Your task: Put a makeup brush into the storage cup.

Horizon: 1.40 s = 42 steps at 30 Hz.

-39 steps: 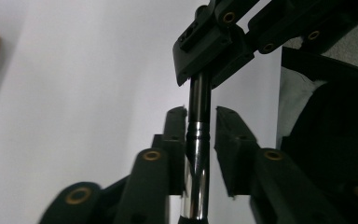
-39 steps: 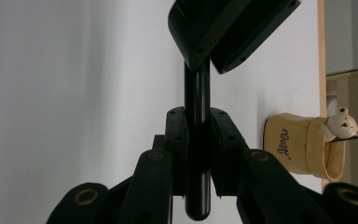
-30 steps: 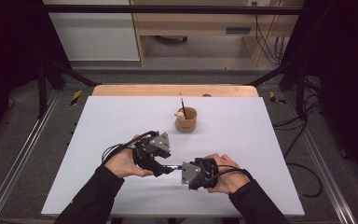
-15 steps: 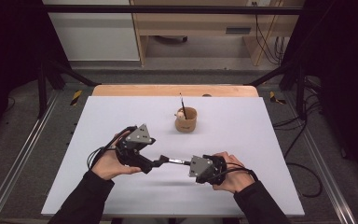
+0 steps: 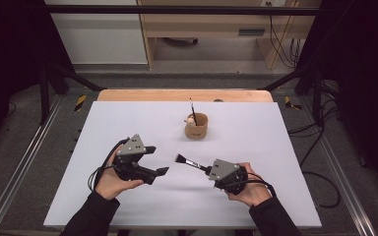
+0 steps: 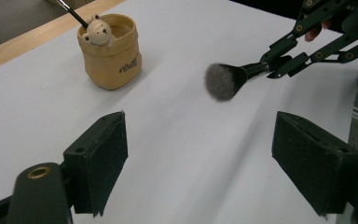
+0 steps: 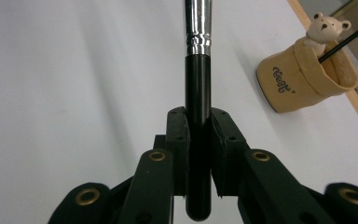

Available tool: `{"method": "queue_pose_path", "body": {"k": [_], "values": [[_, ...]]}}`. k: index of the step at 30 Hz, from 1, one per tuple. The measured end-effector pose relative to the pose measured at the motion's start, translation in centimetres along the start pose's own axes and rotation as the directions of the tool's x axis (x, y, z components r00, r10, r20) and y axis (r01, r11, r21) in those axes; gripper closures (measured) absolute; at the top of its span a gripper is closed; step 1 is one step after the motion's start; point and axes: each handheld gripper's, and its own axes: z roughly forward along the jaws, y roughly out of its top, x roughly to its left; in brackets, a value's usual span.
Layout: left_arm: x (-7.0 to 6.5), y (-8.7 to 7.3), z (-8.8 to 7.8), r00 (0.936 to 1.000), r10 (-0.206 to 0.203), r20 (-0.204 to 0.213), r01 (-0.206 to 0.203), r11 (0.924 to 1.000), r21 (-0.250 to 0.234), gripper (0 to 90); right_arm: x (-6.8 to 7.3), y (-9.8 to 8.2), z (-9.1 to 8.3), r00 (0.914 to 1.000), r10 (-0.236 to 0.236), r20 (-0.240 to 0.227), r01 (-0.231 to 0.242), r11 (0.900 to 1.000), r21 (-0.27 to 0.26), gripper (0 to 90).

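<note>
While both hands worked over the table (image 5: pixel 128 123), it carried just a few items, white top with a wood strip along the far edge. Left gripper (image 5: pixel 157 160) sat at the near left, grey plate on top, jaws wide apart with nothing between them; they had just been opening. In the left gripper view its two black pads (image 6: pixel 103 158) stood well apart over bare table. Right gripper (image 5: pixel 207 169) sat at the near right, pointing left toward the other, jaws clamped on the brush (image 5: pixel 187 161). In the right gripper view the pads pinched the black handle near its butt end, silver ferrule further up (image 7: pixel 198 28). Brush was held clear of the table, roughly level, bristle head (image 6: pixel 221 81) aimed at the left gripper and sitting in the gap between the two grippers, touching neither the left jaws nor the table. Cup (image 5: pixel 197 127) stood upright further back, near table centre, well apart from both grippers: tan, with a small bear figure (image 6: pixel 97 31) on its rim. A thin dark stick (image 5: pixel 193 105) leaned out of it
</note>
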Motion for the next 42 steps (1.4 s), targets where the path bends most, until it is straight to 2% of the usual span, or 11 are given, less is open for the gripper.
{"method": "queue_pose_path", "body": {"k": [1, 6, 13, 18, 24, 33, 34, 35, 42], "values": [[0.0, -0.1, 0.0, 1.0000, -0.008, -0.004, 0.008, 0.9999, -0.011, 17.6, 0.1, -0.1, 0.0, 0.9997, 0.024, 0.002, -0.024, 1.000, -0.009, 79.4], [-0.3, -0.8, 0.1, 0.9978, -0.064, -0.017, 0.062, 0.9951, -0.077, 17.8, 0.1, -0.7, 0.2, 0.9963, 0.086, -0.001, -0.086, 0.995, -0.048, 79.4], [-0.6, -1.4, 0.5, 0.9933, -0.111, -0.034, 0.105, 0.9857, -0.131, 18.1, 0.2, -1.0, 0.2, 0.9835, 0.181, 0.007, -0.179, 0.979, -0.096, 79.4], [-0.8, -1.9, 1.0, 0.9879, -0.150, -0.042, 0.140, 0.9751, -0.172, 18.3, 0.4, -1.1, 0.4, 0.9726, 0.233, -0.006, -0.232, 0.965, -0.126, 79.4], [-1.0, -2.4, 1.7, 0.9822, -0.187, -0.021, 0.179, 0.9623, -0.205, 18.2, 0.6, -1.2, 0.8, 0.9587, 0.284, 0.006, -0.280, 0.949, -0.146, 79.4], [-1.7, -2.5, 2.5, 0.9712, -0.238, -0.005, 0.229, 0.9391, -0.256, 18.2, 1.0, -1.4, 1.2, 0.9334, 0.358, -0.016, -0.354, 0.914, -0.199, 79.4], [-1.7, -2.5, 2.6, 0.9693, -0.246, -0.001, 0.237, 0.9364, -0.259, 18.3, 1.0, -1.3, 1.2, 0.9330, 0.360, -0.016, -0.355, 0.912, -0.207, 79.4], [-1.8, -2.5, 2.7, 0.9681, -0.250, 0.004, 0.243, 0.9345, -0.260, 18.2, 1.0, -1.3, 1.2, 0.9333, 0.359, -0.016, -0.354, 0.910, -0.214, 79.4], [-2.4, -2.4, 3.4, 0.9640, -0.265, 0.025, 0.261, 0.9241, -0.279, 18.2, 1.3, -1.2, 1.3, 0.9168, 0.398, -0.031, -0.393, 0.885, -0.252, 79.4]]}}
